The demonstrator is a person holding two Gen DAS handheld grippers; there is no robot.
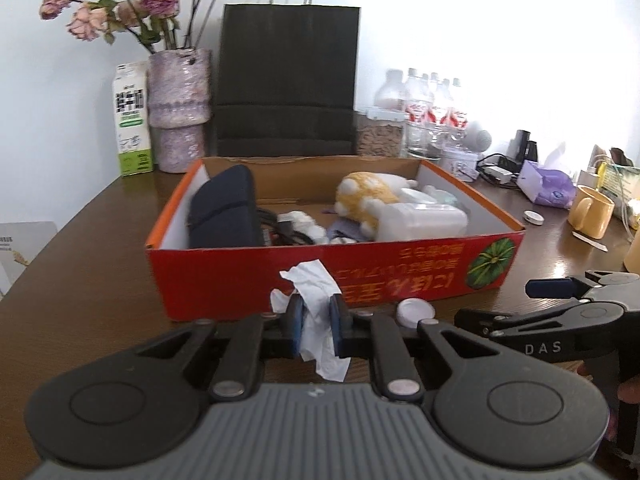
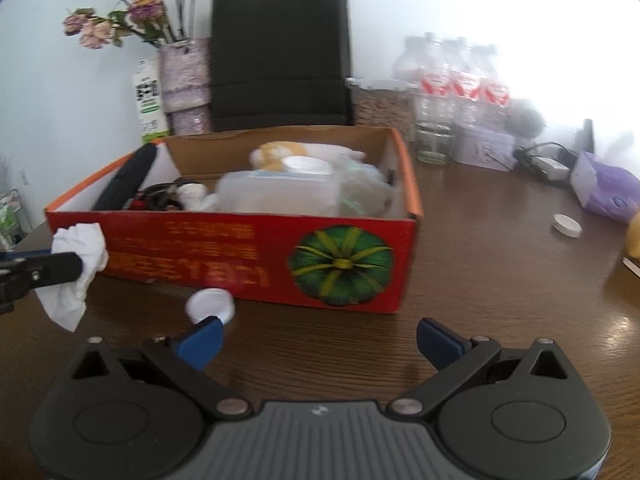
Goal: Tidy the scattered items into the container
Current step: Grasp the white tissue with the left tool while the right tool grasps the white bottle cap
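- Left gripper (image 1: 316,326), nearest the left wrist camera: its 2 blue pads are clamped on a crumpled white tissue (image 1: 318,304), which sticks up above the pads and hangs in a tail below them. In the right wrist view the same tissue (image 2: 78,258) is carried clear of the wooden table (image 2: 500,280), in front of the box's left end.
- Right gripper (image 2: 318,340): the 2 blue pads stand wide apart with nothing between them, only bare table below.
- White cap (image 2: 210,304): flat on the table, just beyond and partly behind the right gripper's left pad, touching or nearly touching the box's front wall. Being round, it has no long axis. It lies up and to the left of the open fingers, so the right hand is the nearer one to it.
- Red cardboard box (image 1: 360,272), the container: directly ahead of the held tissue, its front wall between tissue and interior. Judged from this, the coming move is up and over that rim, then a release.
- Box contents: a dark pouch (image 1: 224,208) at the left, a yellow plush toy (image 1: 366,196) and a clear plastic tub (image 1: 420,220) toward the right, leaving a gap near the middle.
- Second white cap (image 2: 567,225): well apart on the table, right of the box.
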